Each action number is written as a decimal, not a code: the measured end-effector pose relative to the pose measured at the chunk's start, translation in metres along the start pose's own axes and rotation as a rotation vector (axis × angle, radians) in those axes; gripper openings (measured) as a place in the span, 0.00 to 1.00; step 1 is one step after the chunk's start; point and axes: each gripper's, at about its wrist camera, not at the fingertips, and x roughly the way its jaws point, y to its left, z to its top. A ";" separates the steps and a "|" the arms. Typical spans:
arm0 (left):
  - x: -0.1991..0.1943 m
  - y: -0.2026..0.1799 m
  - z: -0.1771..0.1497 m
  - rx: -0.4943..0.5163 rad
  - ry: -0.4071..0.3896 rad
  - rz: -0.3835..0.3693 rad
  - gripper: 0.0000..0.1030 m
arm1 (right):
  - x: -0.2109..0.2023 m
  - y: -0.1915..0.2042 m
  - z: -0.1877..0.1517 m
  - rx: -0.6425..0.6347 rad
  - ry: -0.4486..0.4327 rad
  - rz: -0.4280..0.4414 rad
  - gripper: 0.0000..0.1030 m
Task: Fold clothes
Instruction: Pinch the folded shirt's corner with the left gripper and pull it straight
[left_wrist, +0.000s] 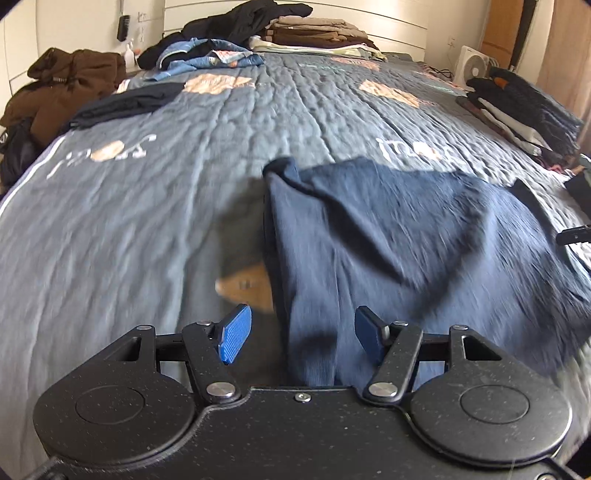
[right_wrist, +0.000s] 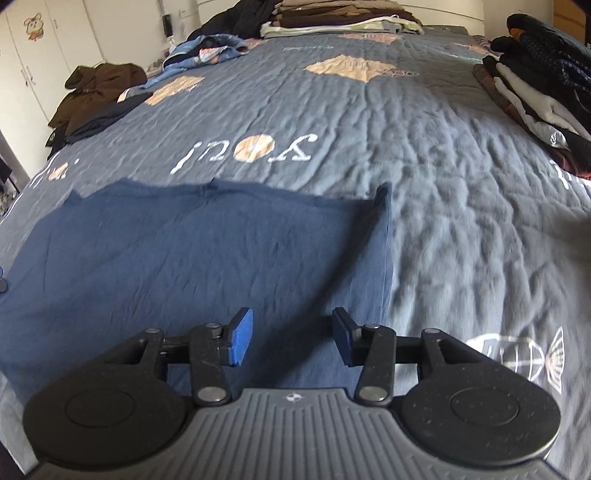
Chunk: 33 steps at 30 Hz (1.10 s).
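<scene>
The navy garment (right_wrist: 207, 251) lies spread on the bed (right_wrist: 461, 206), flat ahead of the right gripper (right_wrist: 292, 336), its right edge running forward just past that gripper's right-hand finger. In the left wrist view the same cloth (left_wrist: 406, 251) is rumpled, a bunched corner standing up ahead of the left gripper (left_wrist: 303, 334), whose fingers straddle the garment's left edge. Both sets of fingers stand apart with nothing pinched between their blue pads (left_wrist: 236, 334).

The likely trouble: closing on only the top layer at that rumpled edge, so the fold drags crooked, or nipping the quilt along with the cloth. Stacks of folded clothes (right_wrist: 535, 92) sit far ahead to the right, and loose clothing (left_wrist: 221, 55) far ahead to the left, well apart from the work.
</scene>
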 end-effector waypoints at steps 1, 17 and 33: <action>-0.006 0.003 -0.006 -0.015 -0.002 -0.019 0.60 | -0.006 0.002 -0.009 0.004 0.001 -0.001 0.46; -0.010 0.030 -0.036 0.043 0.081 -0.332 0.41 | -0.064 -0.001 -0.081 0.032 -0.021 0.038 0.49; -0.019 0.047 -0.035 0.262 0.196 -0.418 0.07 | -0.040 -0.002 -0.092 0.006 0.099 0.010 0.57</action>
